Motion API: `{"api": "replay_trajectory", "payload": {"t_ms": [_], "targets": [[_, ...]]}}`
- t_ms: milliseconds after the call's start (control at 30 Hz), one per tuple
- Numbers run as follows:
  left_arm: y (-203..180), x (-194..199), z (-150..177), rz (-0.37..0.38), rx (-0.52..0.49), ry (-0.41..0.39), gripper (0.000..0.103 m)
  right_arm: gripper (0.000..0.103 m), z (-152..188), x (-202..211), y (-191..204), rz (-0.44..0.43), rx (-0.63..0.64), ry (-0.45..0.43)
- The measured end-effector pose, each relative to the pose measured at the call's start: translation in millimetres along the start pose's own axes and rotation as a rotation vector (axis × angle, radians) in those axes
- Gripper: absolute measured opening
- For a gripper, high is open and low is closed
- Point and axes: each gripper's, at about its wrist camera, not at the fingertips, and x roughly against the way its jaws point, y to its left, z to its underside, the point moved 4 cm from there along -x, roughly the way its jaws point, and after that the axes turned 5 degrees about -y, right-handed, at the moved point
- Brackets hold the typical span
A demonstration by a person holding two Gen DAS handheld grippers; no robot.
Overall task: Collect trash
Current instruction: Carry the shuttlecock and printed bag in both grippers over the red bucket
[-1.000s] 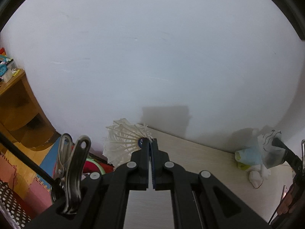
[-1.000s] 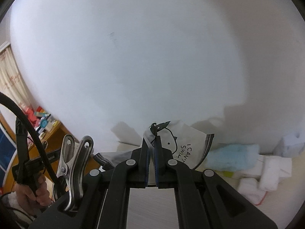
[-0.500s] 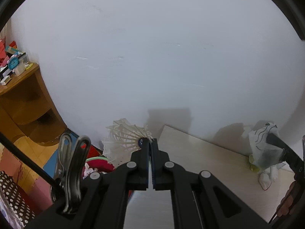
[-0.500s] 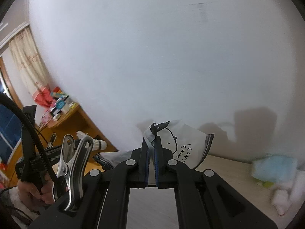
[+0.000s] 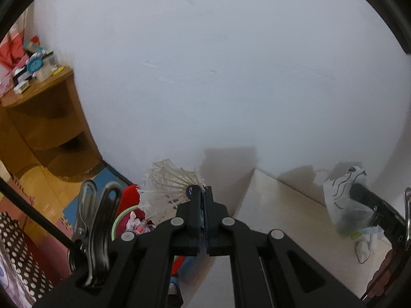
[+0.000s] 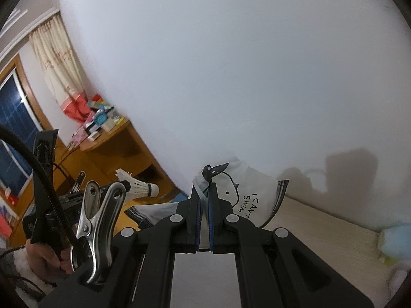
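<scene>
Since the earlier frames, both views have swung toward the room's left side. In the left wrist view the wooden corner shelf (image 5: 43, 118) now fills much more of the left edge, and the pale tabletop (image 5: 282, 218) has slid right, so its corner sits just beside the fingertips. In the right wrist view the curtain (image 6: 56, 59) and the dark window (image 6: 12, 128) have come in, while the heap of trash by the wall has slipped to the far right edge, with only a blurred light-blue piece (image 6: 395, 241) showing.

The left gripper (image 5: 203, 192) has its jaws pressed nearly together on 1 white shuttlecock (image 5: 167, 184), pinched by its dark-banded cork end, its worn feathers fanning up and left. Below it, off the table edge, stands a green-rimmed bin (image 5: 128, 220) with crumpled scraps inside. The right gripper (image 6: 204, 190) is likewise narrow, clamped on the rim of 1 white bag (image 6: 246, 195) printed with a cartoon creature and the words "I CAN'T SWIM"; the bag hangs open above the table's left end. Through its thin wall, in the left view, something dark and green shows inside.

Counted: 2 grippers, 1 shuttlecock, 1 bag, 1 bin, 1 shelf, 1 steel spring clip (image 5: 95, 231) on each gripper body. The person's left hand (image 6: 43, 259), in a fleecy cuff, grips the left tool's handle.
</scene>
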Motion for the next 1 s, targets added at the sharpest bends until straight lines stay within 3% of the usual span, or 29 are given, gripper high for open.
{"api": "replay_trajectory", "payload": {"t_ms": [567,1000], "targets": [[93.8,-30.8,5.6,-0.051,0.074,0.066,0.002,0.005,0.7,-90.0,89.3,-0.09,0.102,0.118],[163.2,-70.8,29.8,-0.092,0.159,0.143,0.002,0.005,32.7,-175.8,142.6,-0.137,0.148,0.278]]}}
